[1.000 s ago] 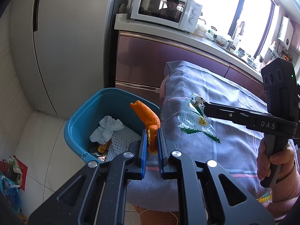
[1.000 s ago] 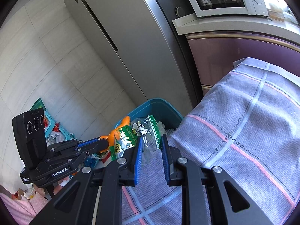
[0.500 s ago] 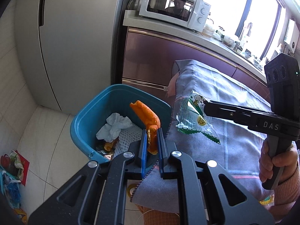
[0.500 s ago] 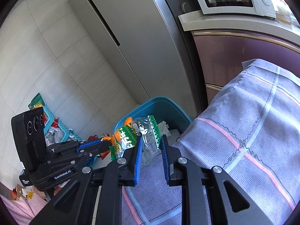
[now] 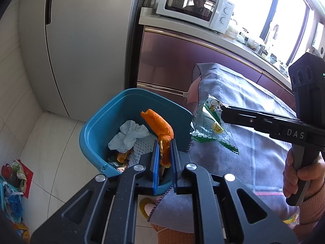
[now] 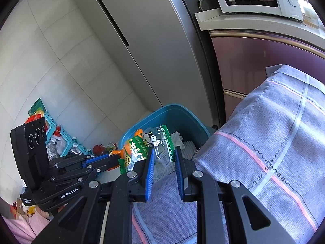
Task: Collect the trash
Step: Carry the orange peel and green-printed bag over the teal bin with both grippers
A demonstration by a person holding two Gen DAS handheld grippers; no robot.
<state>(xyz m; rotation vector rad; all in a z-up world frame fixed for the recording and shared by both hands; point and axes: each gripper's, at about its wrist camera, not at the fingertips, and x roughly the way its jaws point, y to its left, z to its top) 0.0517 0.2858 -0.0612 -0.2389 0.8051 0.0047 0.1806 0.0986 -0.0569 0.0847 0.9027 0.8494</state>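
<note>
The left tongs (image 5: 163, 154) are clamped on a crumpled orange foam wrapper (image 5: 158, 126), held above the near rim of the round blue plastic bin (image 5: 95, 130) on the floor left of the bench. The right tongs (image 6: 162, 158) are clamped on a clear plastic snack bag with green zigzag edges (image 6: 156, 142), over the left edge of the grey-lilac striped cloth (image 6: 264, 142) beside the bin. White crumpled tissue (image 5: 130, 136) lies inside the bin.

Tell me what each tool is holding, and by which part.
Left tool pinches the orange peel by its lower end. Right tool grips the clear snack wrapper by its near edge.
</note>
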